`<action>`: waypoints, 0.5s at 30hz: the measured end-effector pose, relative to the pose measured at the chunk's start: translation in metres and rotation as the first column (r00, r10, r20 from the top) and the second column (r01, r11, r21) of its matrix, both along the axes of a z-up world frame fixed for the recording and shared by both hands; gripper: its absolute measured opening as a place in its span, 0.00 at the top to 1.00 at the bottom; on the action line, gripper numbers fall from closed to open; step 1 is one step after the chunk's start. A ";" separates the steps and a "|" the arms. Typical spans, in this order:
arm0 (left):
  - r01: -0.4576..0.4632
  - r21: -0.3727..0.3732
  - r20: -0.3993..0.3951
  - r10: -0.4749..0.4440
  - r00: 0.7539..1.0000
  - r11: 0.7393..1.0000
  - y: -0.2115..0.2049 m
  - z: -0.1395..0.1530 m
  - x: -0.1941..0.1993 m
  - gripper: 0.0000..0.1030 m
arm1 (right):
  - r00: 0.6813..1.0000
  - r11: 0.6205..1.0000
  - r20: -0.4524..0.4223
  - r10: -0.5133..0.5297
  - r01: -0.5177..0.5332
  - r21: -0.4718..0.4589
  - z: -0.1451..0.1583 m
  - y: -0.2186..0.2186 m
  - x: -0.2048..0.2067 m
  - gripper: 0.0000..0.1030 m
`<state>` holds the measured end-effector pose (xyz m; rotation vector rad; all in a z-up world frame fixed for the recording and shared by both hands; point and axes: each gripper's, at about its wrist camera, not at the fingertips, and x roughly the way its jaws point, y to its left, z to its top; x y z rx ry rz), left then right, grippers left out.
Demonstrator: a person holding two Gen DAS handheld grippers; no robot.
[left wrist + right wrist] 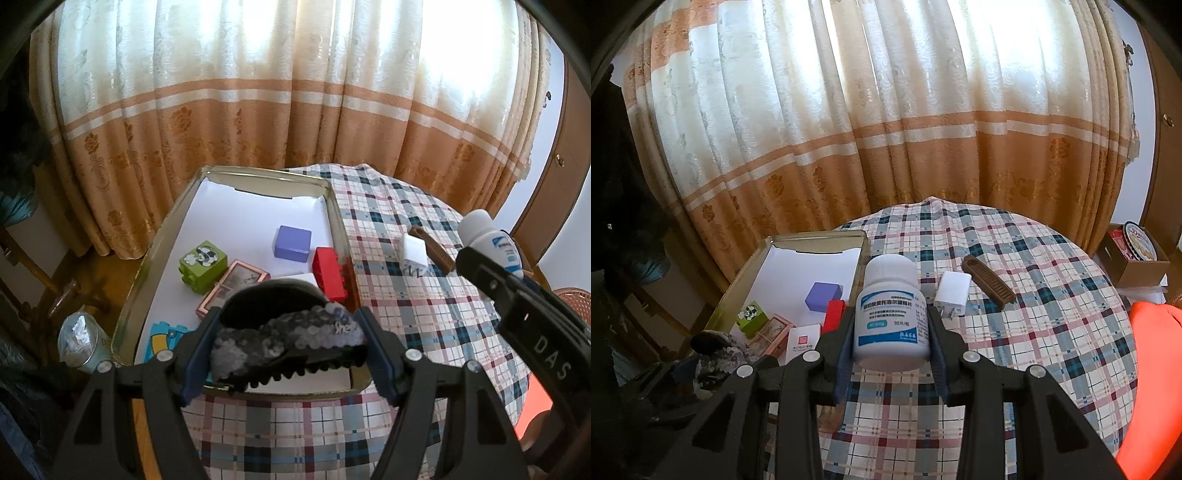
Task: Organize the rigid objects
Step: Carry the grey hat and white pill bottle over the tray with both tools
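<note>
Both my tools are loaded, over the open gold-rimmed metal tin (334,206) on the plaid-clothed counter (424,295).

My left tool (288,349) pinches the black sequinned hair claw clip (284,339) above the tin's near end; I judge it best lowered onto bare white liner, clear of the red plastic brick (328,273). My right tool (891,332) pinches the white pill bottle (891,314) just right of the tin. The clip hides the tin's near floor.

Shiny metal tin (236,173), sequinned hair clip (288,339), woven plaid tablecloth (1015,332)
</note>
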<state>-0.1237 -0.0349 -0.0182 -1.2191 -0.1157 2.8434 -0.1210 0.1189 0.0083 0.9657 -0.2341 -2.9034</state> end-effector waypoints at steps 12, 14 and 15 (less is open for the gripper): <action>-0.023 -0.003 -0.013 0.023 1.000 1.000 -0.010 0.004 -0.003 0.30 | 1.000 1.000 -0.011 0.023 -0.023 0.005 0.006 -0.011 -0.003 0.62; -0.027 -0.004 -0.017 0.027 0.999 1.000 -0.012 0.006 -0.004 0.30 | 1.000 1.000 -0.013 0.025 -0.025 0.005 0.007 -0.012 -0.003 0.62; -0.030 -0.004 -0.019 0.029 0.999 1.000 -0.013 0.007 -0.005 0.30 | 1.000 1.000 -0.014 0.027 -0.027 0.006 0.008 -0.013 -0.003 0.62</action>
